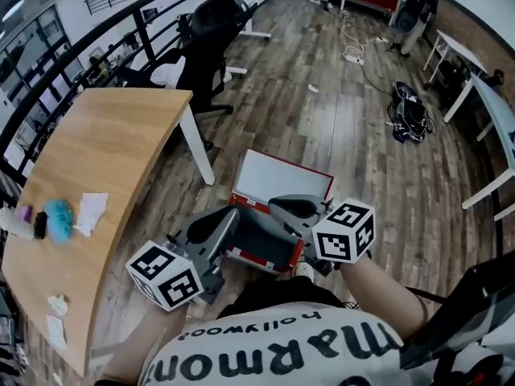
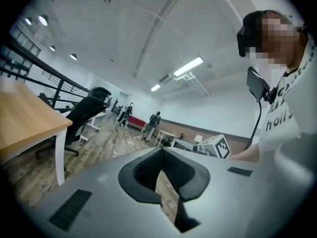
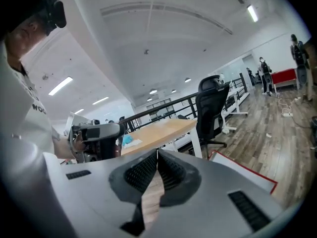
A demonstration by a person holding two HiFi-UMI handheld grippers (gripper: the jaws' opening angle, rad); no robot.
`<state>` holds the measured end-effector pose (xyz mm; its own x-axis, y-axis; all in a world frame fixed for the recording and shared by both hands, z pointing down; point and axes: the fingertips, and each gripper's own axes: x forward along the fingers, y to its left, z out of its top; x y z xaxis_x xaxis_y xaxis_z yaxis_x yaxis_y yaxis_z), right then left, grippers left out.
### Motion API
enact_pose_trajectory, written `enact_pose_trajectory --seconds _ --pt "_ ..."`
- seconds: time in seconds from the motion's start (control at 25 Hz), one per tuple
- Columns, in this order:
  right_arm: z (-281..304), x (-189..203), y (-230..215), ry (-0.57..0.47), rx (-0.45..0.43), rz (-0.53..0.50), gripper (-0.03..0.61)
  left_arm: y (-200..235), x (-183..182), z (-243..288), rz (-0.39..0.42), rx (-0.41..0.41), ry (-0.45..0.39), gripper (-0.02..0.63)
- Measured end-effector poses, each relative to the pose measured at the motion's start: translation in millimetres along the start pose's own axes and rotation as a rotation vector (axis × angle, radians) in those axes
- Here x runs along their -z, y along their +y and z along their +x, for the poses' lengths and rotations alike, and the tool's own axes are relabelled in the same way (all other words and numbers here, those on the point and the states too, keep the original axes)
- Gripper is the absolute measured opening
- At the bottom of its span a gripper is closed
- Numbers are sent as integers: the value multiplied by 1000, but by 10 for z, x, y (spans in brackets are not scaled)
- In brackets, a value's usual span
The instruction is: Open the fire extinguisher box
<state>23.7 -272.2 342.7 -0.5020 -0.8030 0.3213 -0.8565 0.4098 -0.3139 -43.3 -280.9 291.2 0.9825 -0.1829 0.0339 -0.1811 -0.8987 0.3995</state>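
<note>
The red fire extinguisher box (image 1: 265,257) stands on the wood floor in front of the person, its lid (image 1: 282,179) swung up and back so the white inside shows. Most of the box body is hidden behind both grippers, which are held up close to the person's chest. My left gripper (image 1: 232,215) is shut with nothing between its jaws; in its own view the pads meet at the tips (image 2: 161,150). My right gripper (image 1: 278,206) is also shut and empty (image 3: 157,152). The lid's red edge (image 3: 245,171) shows at the right of the right gripper view.
A wooden table (image 1: 88,159) stands at the left with a blue cloth (image 1: 58,219) and tissues on it. A black office chair (image 1: 201,47) is beyond it. A bag and cables (image 1: 410,112) lie on the floor at the right, near white desks (image 1: 495,111).
</note>
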Motion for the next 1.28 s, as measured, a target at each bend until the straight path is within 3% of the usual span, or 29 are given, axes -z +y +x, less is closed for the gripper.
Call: enact_pose_trajectory --seconds 0.08,0.32,0.48,0.68,0.88,1.28 --pt "-47 20 120 10 11 -28 11 74 -6 -122 -43 -40 -46 8" --pt "-260 73 293 15 30 1 11 130 180 -323 -84 -148 -49 8" --pt "-433 196 339 37 -24 35 11 114 356 -366 -116 -221 -29 8" --pt "-736 315 190 33 -31 56 11 -101 619 -288 -57 -228 91 8" --pt "-933 274 -104 -16 16 82 9 -286 657 -184 -16 -178 86 8" --pt "-1091 274 -209 -16 27 71 9 -293 693 -182 -29 -255 74 8"
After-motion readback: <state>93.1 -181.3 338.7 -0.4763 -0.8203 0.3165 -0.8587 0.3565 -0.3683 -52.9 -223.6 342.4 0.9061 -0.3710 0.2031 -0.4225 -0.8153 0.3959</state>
